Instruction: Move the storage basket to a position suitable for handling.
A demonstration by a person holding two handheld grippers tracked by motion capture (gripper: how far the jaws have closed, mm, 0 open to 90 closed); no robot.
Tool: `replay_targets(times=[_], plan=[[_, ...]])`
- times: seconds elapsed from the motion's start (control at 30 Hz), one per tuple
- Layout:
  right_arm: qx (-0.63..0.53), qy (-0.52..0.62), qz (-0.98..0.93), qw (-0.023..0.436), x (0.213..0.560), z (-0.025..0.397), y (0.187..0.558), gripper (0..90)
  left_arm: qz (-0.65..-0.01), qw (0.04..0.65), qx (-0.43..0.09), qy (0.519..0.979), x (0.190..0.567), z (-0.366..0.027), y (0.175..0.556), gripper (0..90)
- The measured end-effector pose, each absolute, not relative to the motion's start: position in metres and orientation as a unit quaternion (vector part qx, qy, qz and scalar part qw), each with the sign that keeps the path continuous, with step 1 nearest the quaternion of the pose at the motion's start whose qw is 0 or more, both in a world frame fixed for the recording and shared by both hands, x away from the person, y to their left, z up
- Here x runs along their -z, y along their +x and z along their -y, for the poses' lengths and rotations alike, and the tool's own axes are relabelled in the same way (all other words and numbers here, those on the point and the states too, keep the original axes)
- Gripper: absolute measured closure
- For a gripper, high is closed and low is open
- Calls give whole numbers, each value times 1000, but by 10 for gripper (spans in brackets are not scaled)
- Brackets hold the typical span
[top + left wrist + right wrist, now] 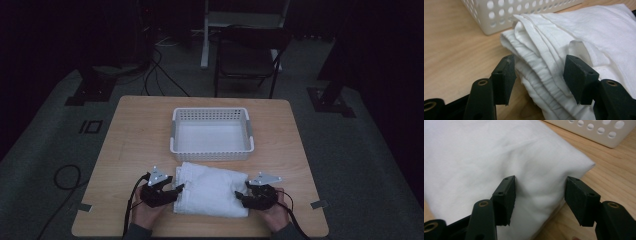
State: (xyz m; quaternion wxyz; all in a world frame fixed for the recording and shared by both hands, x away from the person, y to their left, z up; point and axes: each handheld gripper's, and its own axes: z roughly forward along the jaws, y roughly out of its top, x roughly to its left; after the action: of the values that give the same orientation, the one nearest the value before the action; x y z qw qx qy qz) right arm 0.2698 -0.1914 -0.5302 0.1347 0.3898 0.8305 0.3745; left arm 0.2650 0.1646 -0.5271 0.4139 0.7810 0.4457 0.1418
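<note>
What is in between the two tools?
The folded white cloth lies between the left tool and right tool, clearest in the high view.

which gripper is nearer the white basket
Left, by a little. The left gripper sits at the folded cloth's left end, the right gripper at its right end, slightly farther back from the basket.

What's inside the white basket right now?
The basket looks empty: its pale floor shows bare. The strip just behind its near wall is hidden. The folded cloth lies outside it.
</note>
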Motion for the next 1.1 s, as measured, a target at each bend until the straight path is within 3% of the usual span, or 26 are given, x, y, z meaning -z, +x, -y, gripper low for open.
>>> replay_targets(times=[0.5,1.1], plan=[[-371,403,-824,148,535,189,309,425,-438,403,-167,786,531,-156,285,431],[-372,398,-824,152,535,179,318,421,-453,390,-191,779,529,-160,300,430]])
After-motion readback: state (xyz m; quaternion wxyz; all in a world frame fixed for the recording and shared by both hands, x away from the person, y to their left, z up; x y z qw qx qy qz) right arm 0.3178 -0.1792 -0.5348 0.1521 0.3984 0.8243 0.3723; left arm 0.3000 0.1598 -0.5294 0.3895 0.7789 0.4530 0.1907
